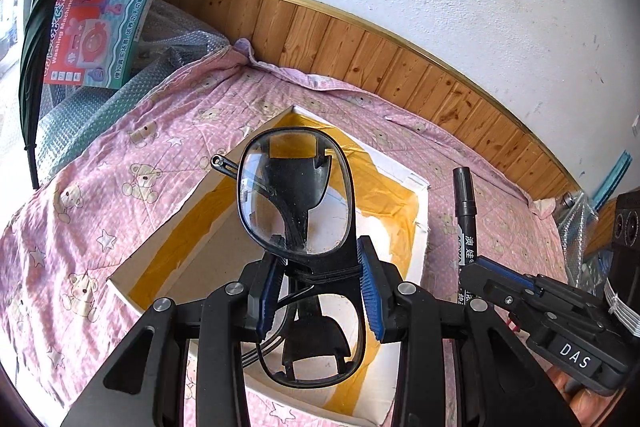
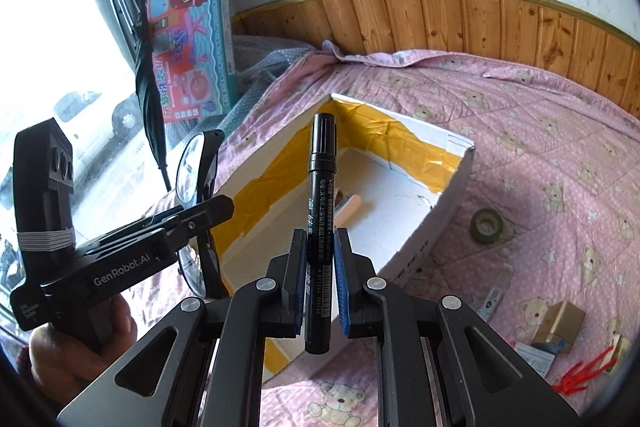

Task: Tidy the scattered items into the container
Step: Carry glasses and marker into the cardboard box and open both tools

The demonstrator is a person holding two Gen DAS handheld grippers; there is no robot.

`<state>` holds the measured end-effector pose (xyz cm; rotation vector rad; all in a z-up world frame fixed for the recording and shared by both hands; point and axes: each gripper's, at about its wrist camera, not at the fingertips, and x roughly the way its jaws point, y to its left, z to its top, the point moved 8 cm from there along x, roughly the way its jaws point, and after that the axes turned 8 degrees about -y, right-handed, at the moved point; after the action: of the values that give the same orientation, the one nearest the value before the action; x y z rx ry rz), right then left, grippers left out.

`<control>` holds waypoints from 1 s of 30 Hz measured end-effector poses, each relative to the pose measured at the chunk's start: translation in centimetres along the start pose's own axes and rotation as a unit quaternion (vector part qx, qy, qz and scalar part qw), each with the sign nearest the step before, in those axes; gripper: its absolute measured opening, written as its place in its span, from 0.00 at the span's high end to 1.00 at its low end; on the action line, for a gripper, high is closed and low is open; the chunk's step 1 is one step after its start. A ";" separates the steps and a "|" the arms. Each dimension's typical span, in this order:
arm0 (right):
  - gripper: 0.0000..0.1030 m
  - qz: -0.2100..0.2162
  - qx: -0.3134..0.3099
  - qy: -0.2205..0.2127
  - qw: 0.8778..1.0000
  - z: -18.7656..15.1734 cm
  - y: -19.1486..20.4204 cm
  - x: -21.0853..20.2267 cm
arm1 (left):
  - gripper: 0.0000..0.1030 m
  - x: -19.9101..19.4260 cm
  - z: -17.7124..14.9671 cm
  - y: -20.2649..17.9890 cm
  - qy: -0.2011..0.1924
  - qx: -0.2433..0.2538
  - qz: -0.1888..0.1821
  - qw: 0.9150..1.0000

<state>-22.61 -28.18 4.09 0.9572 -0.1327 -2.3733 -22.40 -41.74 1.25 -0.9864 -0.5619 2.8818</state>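
Hovering over the white cardboard box (image 1: 416,251) with yellow tape inside, the left gripper (image 1: 320,279) pinches a pair of black-framed glasses (image 1: 296,203) at the bridge, lenses stacked upright between its blue pads. Just beside it, the right gripper (image 2: 318,279) is pressed tight on a black marker (image 2: 320,211), cap pointing away above the box's open top. On the pink bear-print quilt (image 2: 560,131) to the right lie a roll of tape (image 2: 486,225), a small brown box (image 2: 560,323) and red string (image 2: 580,375).
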 end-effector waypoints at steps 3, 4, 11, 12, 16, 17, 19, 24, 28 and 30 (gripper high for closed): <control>0.87 0.007 -0.001 0.013 1.000 0.2 0.6 1.7 | 0.64 0.8 0.0 1.1 0.008 -0.004 0.006 1.000; 0.87 0.008 -0.004 0.018 1.000 0.1 0.9 2.4 | 0.64 1.1 0.0 1.4 0.012 -0.006 0.007 1.000; 0.87 0.008 0.004 0.061 0.998 -0.9 0.7 6.1 | 0.64 3.8 -1.0 2.5 0.049 -0.008 0.008 0.999; 0.87 0.005 0.005 0.065 0.998 -0.9 0.6 6.5 | 0.64 4.1 -1.2 2.6 0.053 -0.009 0.008 0.999; 0.87 -0.006 0.002 0.076 0.997 -1.0 0.2 7.9 | 0.64 5.3 -1.5 3.1 0.065 -0.012 0.009 0.998; 0.87 -0.008 0.000 0.078 0.997 -1.0 0.1 8.2 | 0.64 5.6 -1.6 3.2 0.068 -0.012 0.008 0.998; 0.84 -0.019 0.003 0.077 0.997 -0.9 -0.4 8.8 | 0.64 6.2 -1.7 3.6 0.071 -0.017 0.013 0.997; 0.82 -0.028 0.025 0.083 0.996 -1.9 -1.8 9.1 | 0.60 7.4 -2.8 5.0 0.095 -0.021 0.021 0.995; 0.83 -0.026 0.035 0.078 0.996 -2.8 -2.4 7.9 | 0.60 7.1 -4.1 5.9 0.102 -0.018 0.031 0.994; 0.83 -0.026 0.038 0.073 0.996 -3.3 -2.6 7.0 | 0.60 6.8 -4.4 5.8 0.099 -0.004 0.034 0.995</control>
<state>-25.71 -29.41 -3.31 1.1790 -0.1447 -2.3506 -24.72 -44.68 -7.98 -1.2971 -0.5340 2.7944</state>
